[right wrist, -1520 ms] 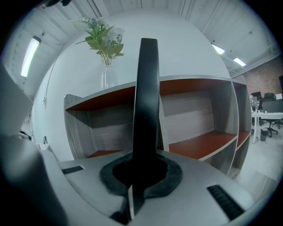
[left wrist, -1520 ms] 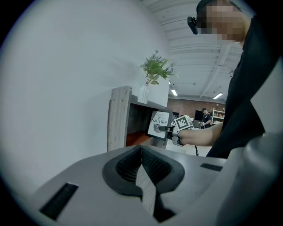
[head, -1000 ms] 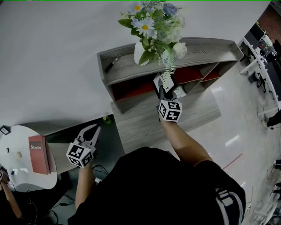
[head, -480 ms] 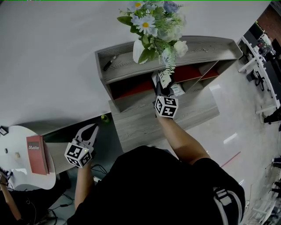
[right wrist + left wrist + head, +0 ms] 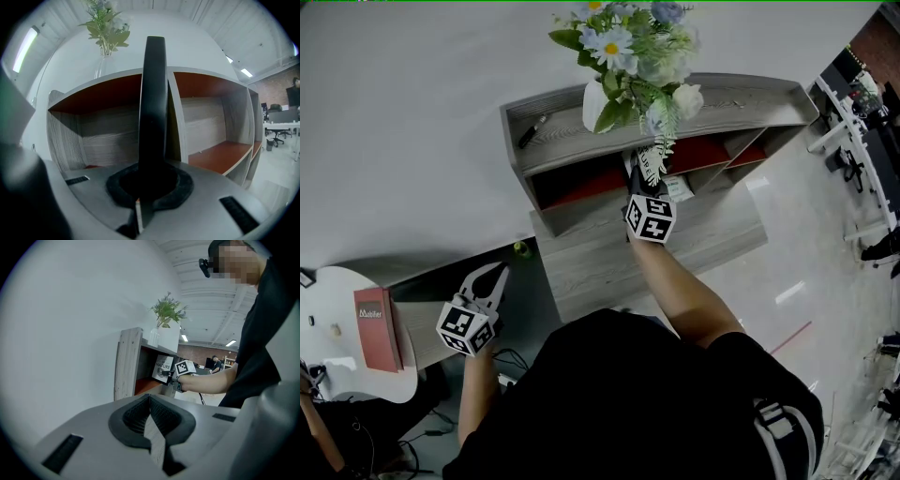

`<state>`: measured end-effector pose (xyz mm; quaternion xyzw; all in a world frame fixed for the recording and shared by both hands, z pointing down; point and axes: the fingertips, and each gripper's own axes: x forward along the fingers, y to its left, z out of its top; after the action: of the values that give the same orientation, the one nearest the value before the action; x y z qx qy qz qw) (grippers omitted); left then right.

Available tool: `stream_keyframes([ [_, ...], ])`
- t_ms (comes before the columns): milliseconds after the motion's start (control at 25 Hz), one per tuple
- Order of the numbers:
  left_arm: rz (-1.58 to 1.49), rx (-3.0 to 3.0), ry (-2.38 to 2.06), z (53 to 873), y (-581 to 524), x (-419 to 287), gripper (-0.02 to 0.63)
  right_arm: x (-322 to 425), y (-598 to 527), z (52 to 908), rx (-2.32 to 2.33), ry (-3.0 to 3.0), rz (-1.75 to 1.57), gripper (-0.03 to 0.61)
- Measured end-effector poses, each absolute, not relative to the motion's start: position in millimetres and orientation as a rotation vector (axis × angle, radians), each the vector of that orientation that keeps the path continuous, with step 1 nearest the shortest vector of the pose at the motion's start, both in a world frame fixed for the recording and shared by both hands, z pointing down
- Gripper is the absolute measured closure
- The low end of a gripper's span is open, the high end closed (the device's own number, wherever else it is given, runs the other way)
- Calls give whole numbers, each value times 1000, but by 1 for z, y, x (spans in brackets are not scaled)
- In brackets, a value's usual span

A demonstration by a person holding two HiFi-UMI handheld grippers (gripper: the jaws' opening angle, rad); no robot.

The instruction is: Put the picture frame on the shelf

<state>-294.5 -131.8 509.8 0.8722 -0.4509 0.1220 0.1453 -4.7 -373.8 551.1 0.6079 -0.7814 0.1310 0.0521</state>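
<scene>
The picture frame, black-edged with a white print, is upright in my right gripper, which is shut on it just in front of the grey wooden shelf, under the flowers. In the right gripper view the frame stands edge-on between the jaws, facing the divider between two red-floored compartments of the shelf. In the left gripper view the frame is at the shelf's opening. My left gripper hangs low at the left, shut and empty, its jaws meeting.
A white vase of flowers and a dark pen sit on the shelf top. A red book lies on a white round table at the lower left. Office desks stand at the far right.
My right gripper has carried the frame a little up and forward, closer to the shelf opening. The left gripper has barely moved.
</scene>
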Motion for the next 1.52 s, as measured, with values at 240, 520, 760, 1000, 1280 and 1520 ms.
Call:
stream_keyframes([
  [240, 350, 2502, -1307, 511, -131, -296, 594, -6, -381, 551, 1864, -2370, 404, 555],
  [520, 349, 2496, -1310, 510, -129, -294, 594, -8, -387, 551, 1866, -2369, 392, 555],
  [760, 350, 2488, -1319, 513, -126, -295, 594, -7, -392, 551, 1866, -2366, 384, 555],
  [1000, 357, 2490, -1313, 512, -125, -293, 594, -8, -395, 551, 1865, -2366, 382, 554],
  [1280, 350, 2485, -1318, 511, -124, -294, 595, -8, -397, 551, 1867, -2360, 389, 554],
  [1520, 349, 2492, -1316, 513, -124, -294, 594, -7, -400, 552, 1871, -2354, 396, 554],
])
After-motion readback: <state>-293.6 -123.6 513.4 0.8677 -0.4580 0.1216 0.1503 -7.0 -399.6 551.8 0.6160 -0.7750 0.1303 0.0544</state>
